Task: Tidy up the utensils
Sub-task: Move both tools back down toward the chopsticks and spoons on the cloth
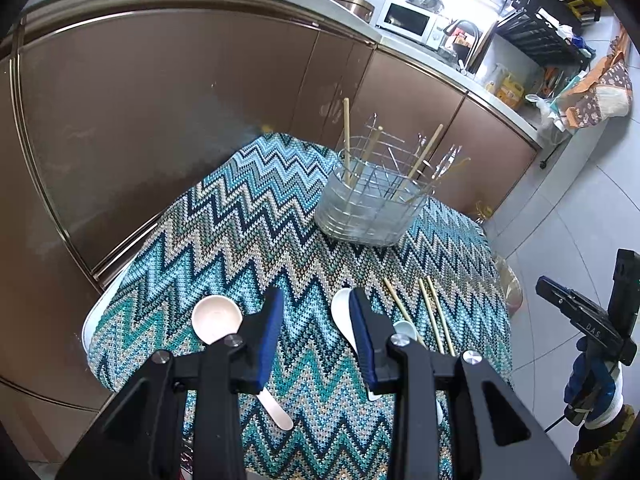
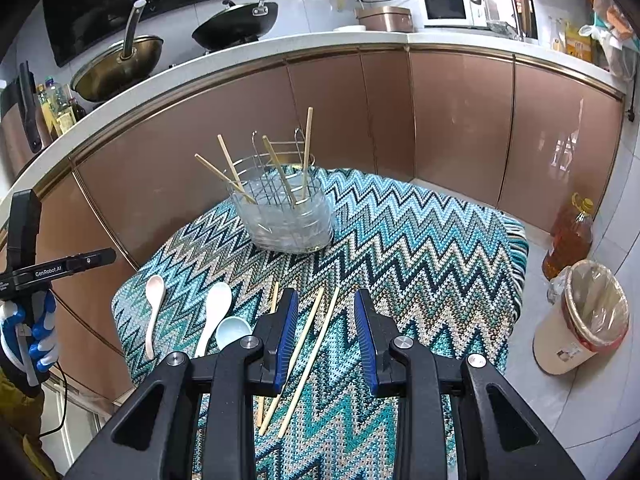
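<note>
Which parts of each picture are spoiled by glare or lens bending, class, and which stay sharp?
Left wrist view: the window light washes out the microwave, and the cabinet doors bow strongly; the cloth and spoons stay sharp. Right wrist view: the counter edge curves, soft reflections streak the right cabinet door, and the chopsticks are crisp.

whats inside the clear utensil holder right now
The utensil holder holds four wooden chopsticks, standing tilted among the wire dividers. No spoons show inside. Its floor is blurred by ribbed plastic, so anything small lying there cannot be told.
</note>
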`<state>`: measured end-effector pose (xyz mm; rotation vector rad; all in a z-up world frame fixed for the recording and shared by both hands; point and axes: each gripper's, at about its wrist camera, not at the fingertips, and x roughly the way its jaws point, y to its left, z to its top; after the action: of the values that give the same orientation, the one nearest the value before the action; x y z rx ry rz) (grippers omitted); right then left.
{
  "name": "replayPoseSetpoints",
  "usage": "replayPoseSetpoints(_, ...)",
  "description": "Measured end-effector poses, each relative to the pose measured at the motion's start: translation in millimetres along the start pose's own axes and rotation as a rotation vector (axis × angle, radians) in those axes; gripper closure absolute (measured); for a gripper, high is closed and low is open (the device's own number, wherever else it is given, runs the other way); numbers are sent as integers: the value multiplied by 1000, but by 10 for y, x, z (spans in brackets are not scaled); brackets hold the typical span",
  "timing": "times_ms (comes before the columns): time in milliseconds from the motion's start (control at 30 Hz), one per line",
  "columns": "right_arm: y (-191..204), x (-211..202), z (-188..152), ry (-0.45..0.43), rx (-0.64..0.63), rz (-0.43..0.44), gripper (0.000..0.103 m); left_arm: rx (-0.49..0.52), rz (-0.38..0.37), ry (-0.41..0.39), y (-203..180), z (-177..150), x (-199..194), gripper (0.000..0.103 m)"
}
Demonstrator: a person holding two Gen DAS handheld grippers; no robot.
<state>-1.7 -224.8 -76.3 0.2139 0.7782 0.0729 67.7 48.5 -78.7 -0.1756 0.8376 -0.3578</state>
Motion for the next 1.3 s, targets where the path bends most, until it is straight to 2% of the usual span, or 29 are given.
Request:
replayPoseSetpoints(667,-83,358,-5,85,10,26,74,-41,-41,97,111,13,333,71)
replayPoseSetpoints(900,-101,544,13,148,15,44,74,-41,-54,148,75,24,491,71)
replayPoseSetpoints(1300,-186,761,43,199,19,61,74,-62,-54,194,98,45,725,71)
